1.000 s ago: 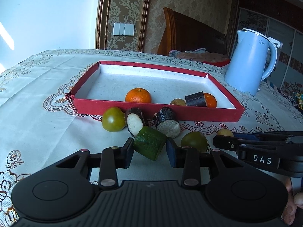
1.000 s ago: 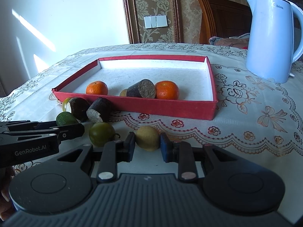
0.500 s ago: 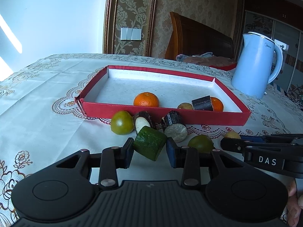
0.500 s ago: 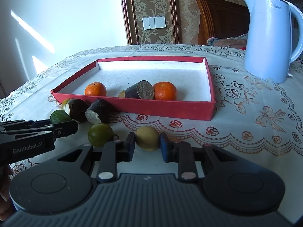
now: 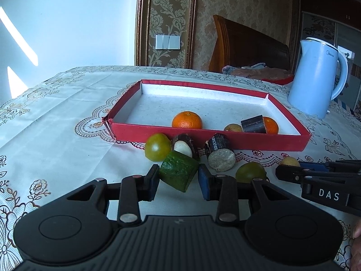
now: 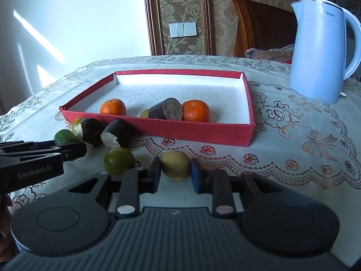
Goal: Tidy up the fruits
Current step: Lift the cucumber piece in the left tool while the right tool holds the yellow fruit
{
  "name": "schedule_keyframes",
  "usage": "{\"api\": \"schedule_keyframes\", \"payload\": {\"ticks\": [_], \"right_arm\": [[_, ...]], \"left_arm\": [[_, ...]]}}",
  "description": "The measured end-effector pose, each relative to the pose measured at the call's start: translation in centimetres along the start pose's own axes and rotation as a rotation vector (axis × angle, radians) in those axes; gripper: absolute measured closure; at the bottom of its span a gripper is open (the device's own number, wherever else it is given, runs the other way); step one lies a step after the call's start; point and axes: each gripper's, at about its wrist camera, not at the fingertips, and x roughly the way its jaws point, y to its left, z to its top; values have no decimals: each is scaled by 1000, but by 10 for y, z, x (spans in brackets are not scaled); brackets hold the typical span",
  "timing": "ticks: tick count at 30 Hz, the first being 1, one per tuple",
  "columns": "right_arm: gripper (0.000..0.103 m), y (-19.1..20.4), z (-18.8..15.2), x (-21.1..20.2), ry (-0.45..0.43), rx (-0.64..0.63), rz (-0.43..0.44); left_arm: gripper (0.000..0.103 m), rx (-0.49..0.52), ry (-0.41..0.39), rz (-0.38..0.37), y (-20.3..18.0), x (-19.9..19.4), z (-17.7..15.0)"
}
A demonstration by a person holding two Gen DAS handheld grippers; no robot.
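My left gripper (image 5: pixel 178 179) is shut on a green cucumber chunk (image 5: pixel 179 174), held tilted just in front of the red tray (image 5: pixel 209 139). My right gripper (image 6: pixel 176 176) is shut on a small yellowish round fruit (image 6: pixel 176 164) low over the tablecloth near the tray's front wall (image 6: pixel 191 133). Two oranges (image 6: pixel 112 107) (image 6: pixel 195 110), a dark cane piece (image 6: pixel 165 111) and a small yellow fruit sit inside the tray. Outside it lie two green round fruits (image 5: pixel 157 146) (image 5: pixel 250 171), a dark chunk with a white cut face (image 5: pixel 183 146) and another dark cane piece (image 5: pixel 220 152).
A pale blue kettle (image 6: pixel 320 49) stands on the embroidered tablecloth to the right of the tray. A wooden chair with cloth on it is behind the table. The far half of the tray holds nothing. A hand shows at the edge of each view.
The left wrist view has tipped slightly, so the tray sits a little lower and smaller in it. Both grippers keep their hold and the right one has not moved.
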Motion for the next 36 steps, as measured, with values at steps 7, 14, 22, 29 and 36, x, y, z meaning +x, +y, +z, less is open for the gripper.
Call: {"api": "schedule_keyframes", "payload": {"ticks": [7,14,22,29,36], "right_arm": [[77,2,0,1,0,-12,-17],[77,4,0,0,-2,-18,-30],[77,4,0,-1,-4,-22,-32],[77,4,0,-1,-8,-20,-31],[77,3,0,-3,-15,-16,-42]], "left_arm": [[67,-12,-3,12,2,-1,0],[67,-15,-2,23,3,-1,0],[67,-23,3,27,4,0,0],[67,-28,18,28,5,3,1],[67,-34,17,44,6,3,1]]}}
